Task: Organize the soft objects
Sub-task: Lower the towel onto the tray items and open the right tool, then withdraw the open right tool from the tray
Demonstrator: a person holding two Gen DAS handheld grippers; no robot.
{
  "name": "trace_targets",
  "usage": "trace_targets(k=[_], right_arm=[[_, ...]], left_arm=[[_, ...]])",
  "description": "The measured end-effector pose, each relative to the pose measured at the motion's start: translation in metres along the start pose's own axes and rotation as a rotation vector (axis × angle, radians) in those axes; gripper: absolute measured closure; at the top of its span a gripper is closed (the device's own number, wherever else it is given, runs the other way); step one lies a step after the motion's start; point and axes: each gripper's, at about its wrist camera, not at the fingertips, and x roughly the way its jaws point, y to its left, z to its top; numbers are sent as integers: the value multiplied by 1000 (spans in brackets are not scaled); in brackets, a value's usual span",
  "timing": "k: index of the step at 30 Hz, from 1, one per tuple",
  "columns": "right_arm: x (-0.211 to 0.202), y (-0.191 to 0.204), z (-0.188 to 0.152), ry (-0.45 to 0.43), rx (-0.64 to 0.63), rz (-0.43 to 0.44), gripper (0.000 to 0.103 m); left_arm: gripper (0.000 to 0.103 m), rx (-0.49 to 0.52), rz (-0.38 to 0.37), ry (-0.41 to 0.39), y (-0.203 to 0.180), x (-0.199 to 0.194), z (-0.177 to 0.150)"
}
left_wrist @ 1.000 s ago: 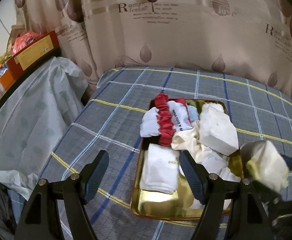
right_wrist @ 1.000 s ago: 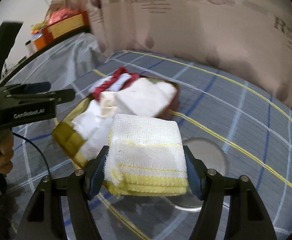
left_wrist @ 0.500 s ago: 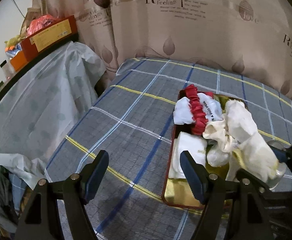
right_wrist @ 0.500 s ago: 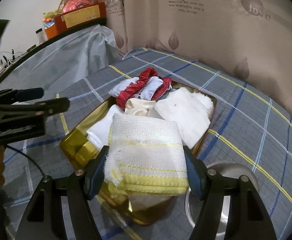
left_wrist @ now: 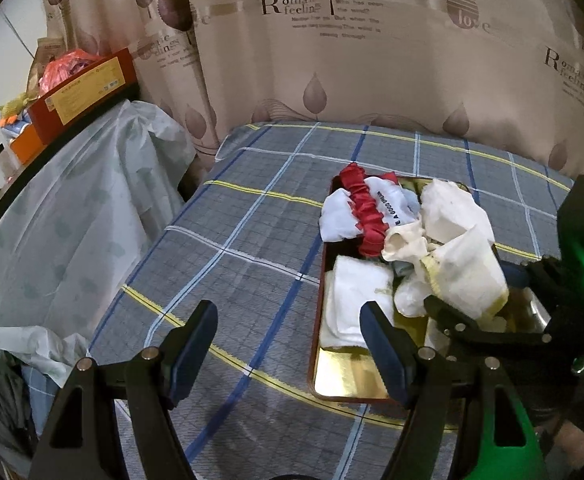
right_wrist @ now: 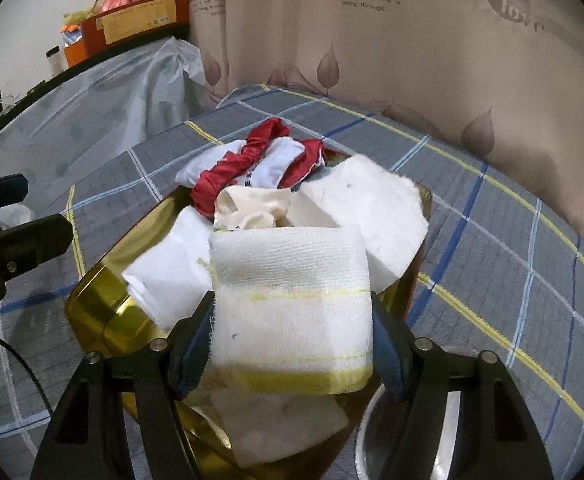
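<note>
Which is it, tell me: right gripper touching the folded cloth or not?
Touching. The right wrist view shows the right gripper with both pads pressed against the folded cloth's sides.

Left wrist: looks down over the plaid bed (left_wrist: pixel 252 240), gold tray (left_wrist: pixel 348 376) at right
Right wrist: close above the same tray (right_wrist: pixel 104 300)
Shared: tray, bed, curtain (left_wrist: pixel 372 60)

left gripper (left_wrist: pixel 288 344): black arms, dark blue pads, round silver screws
right gripper (right_wrist: pixel 292 344): black arms, blue pads, silver screws, a small green light on its body
</note>
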Motion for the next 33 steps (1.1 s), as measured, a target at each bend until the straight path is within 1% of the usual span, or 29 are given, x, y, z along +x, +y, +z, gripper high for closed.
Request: trace_targets(k=[5, 7, 11, 13, 15, 18, 21, 24, 25, 27, 30, 33], right_arm=[[-5, 1, -2, -8, 5, 11, 33], [-10, 1, -3, -17, 9, 11, 29], [-29, -3, -7, -52, 41, 25, 24], [-42, -8, -12, -76, 65, 32, 16], [-54, -13, -17, -95, 85, 21, 14], [-64, -21, -24, -81, 104, 0, 13], [-74, -36, -34, -66, 158, -17, 13], [-80, -51, -46, -39, 215, -42, 8], [-81, -56, -51, -30, 235, -53, 5], [-84, -66, -60, -9, 274, -75, 4], [-89, -75, -66, -7, 316, -100, 4], [-94, -76, -68, -3, 326, -138, 2]], left_arm=[[27, 0, -5, -1, -1, -1, 0], [27, -1, -9, -3, -2, -2, 0], [27, 15, -25, -20, -9, -6, 1], [27, 35, -36, -27, -16, -7, 0], [27, 59, -45, -32, -24, -9, -2], [27, 68, -80, -43, -34, -12, -4], [27, 93, -107, -50, -44, -14, -5], [27, 109, -140, -43, -56, -16, -2], [27, 117, -135, -42, -59, -16, -1], [27, 141, -122, -44, -68, -16, -2], [27, 155, -126, -26, -76, -14, -1], [27, 175, -122, -13, -84, -12, -2]])
